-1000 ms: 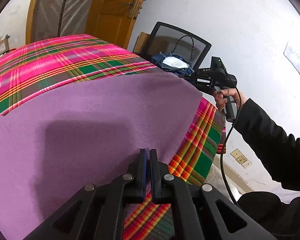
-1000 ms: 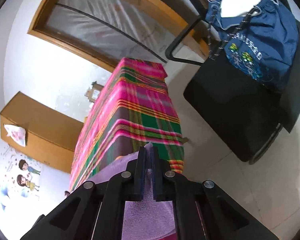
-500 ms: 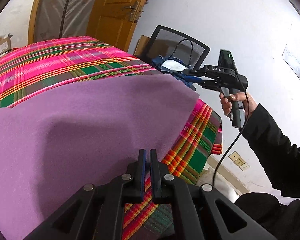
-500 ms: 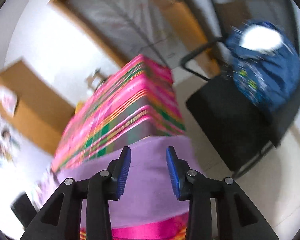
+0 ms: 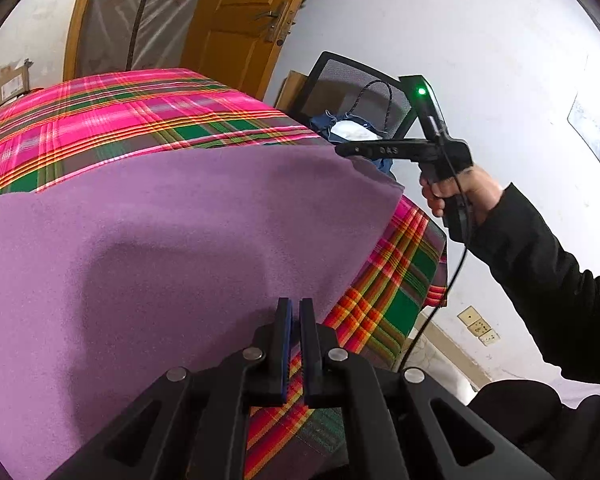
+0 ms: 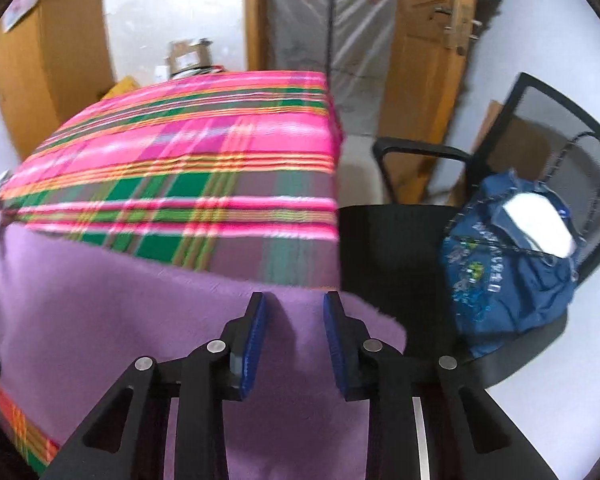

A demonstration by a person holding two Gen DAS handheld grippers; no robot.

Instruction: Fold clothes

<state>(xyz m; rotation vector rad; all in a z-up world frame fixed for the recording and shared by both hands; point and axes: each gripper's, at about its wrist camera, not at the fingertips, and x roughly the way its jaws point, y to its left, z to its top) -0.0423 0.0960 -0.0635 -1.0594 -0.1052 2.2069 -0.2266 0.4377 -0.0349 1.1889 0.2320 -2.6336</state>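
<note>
A purple cloth (image 5: 180,240) lies spread flat over the near part of a table covered in pink and green plaid (image 5: 140,112). My left gripper (image 5: 295,308) is shut on the cloth's near edge, close to its right corner. In the left wrist view a hand in a black sleeve holds my right gripper (image 5: 339,149) above the cloth's far right corner. In the right wrist view the right gripper (image 6: 294,300) hovers over that corner of the purple cloth (image 6: 100,320). Its jaws are apart and closing, with nothing between them.
A black mesh office chair (image 6: 400,248) stands right of the table with a blue bag (image 6: 508,272) on its seat. Behind are a wooden door (image 5: 236,20), a plastic-covered doorway and a cardboard box (image 5: 10,84). A wall socket (image 5: 478,326) sits low on the right.
The right gripper let go of the cloth's corner, opened, rolled upright and rose away from the table edge. The left gripper stayed shut in place.
</note>
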